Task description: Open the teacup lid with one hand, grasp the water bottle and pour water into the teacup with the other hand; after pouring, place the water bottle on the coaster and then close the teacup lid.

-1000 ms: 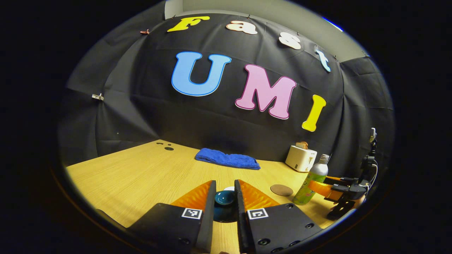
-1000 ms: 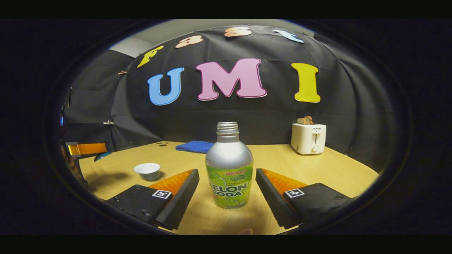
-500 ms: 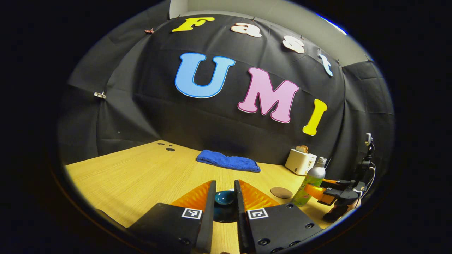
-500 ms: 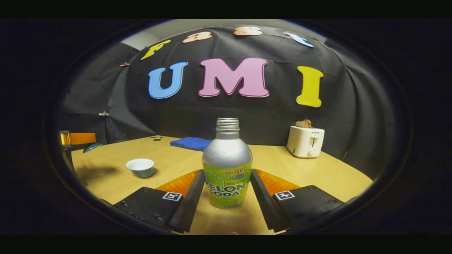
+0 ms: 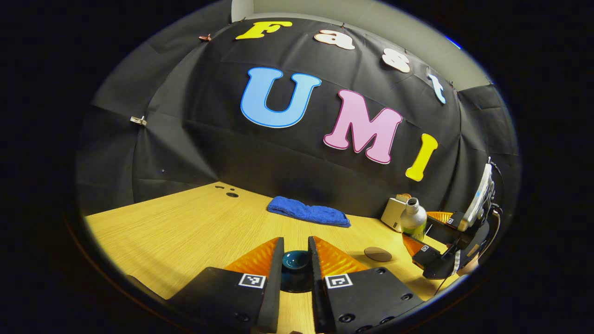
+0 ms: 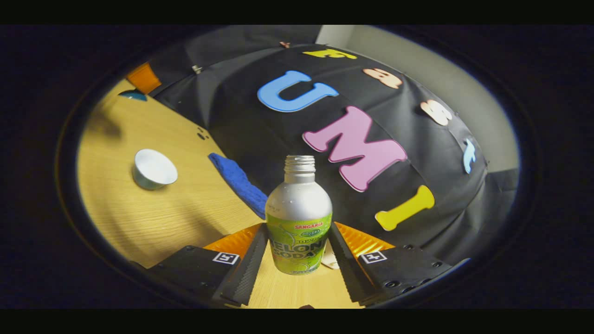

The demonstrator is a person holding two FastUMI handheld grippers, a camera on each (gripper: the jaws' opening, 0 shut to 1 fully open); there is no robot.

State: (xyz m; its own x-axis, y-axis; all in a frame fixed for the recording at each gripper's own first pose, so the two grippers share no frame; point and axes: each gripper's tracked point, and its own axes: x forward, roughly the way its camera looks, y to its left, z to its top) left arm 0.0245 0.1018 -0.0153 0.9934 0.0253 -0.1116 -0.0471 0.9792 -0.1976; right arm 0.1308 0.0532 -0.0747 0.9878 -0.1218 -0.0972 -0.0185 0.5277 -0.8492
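- Dark blue-green ceramic, the teacup lid (image 5: 295,260) sits pinched between the two fingers of the left gripper (image 5: 295,266), held up off the wooden table (image 5: 185,232), which I judge keeps the cup uncovered for the pour.
- Uncovered and white inside, the teacup (image 6: 154,169) stands alone on the table in the right gripper view, well apart from the bottle.
- Both fingers of the right gripper (image 6: 298,253) press on the green-labelled lower half of the water bottle (image 6: 299,218); gripping low leaves the uncapped neck free to tip.
- Seen from the left gripper view, the bottle hangs above the table with the round coaster (image 5: 377,253) lying bare nearby, ready to receive it afterwards.
- The right gripper view is rolled hard, so table and wall slant; that suggests the bottle is being carried and tilted toward the cup.
- A blue towel (image 5: 308,212) lies by the back wall; the toaster (image 5: 393,213) is mostly hidden behind the bottle.
- Whether any liquid is in the bottle or cup cannot be made out.
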